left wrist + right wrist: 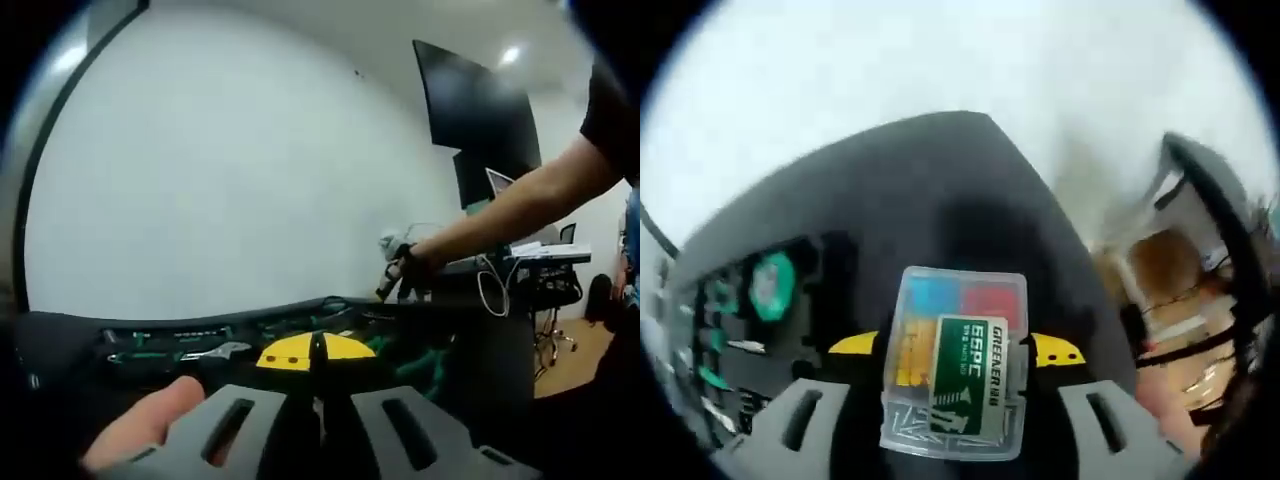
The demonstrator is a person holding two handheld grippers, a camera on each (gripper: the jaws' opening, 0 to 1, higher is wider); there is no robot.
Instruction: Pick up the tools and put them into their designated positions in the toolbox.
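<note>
Nearest to my right gripper's camera is the clear plastic assortment box with its green label, sitting between the two grey jaws of the right gripper. The jaws stand wide, one on each side of the box, and I judge they hold it, though I cannot see the contact itself. Beyond it lies the black toolbox, with green-handled tools slotted at about nine o'clock.

In the left gripper view, a fingertip rests at seven o'clock beside the left gripper. Its jaws are almost together, and I cannot tell whether the thin dark thing rising between them is held. Ahead, the toolbox's far rim runs across the view, with a wrench at ten o'clock and a yellow part at twelve. A person's arm reaches in from two o'clock.

To do this step well, I would keep the box level, find its matching recess first, line up its long edges with that recess, lower it straight, and release only once it is seated flat.
</note>
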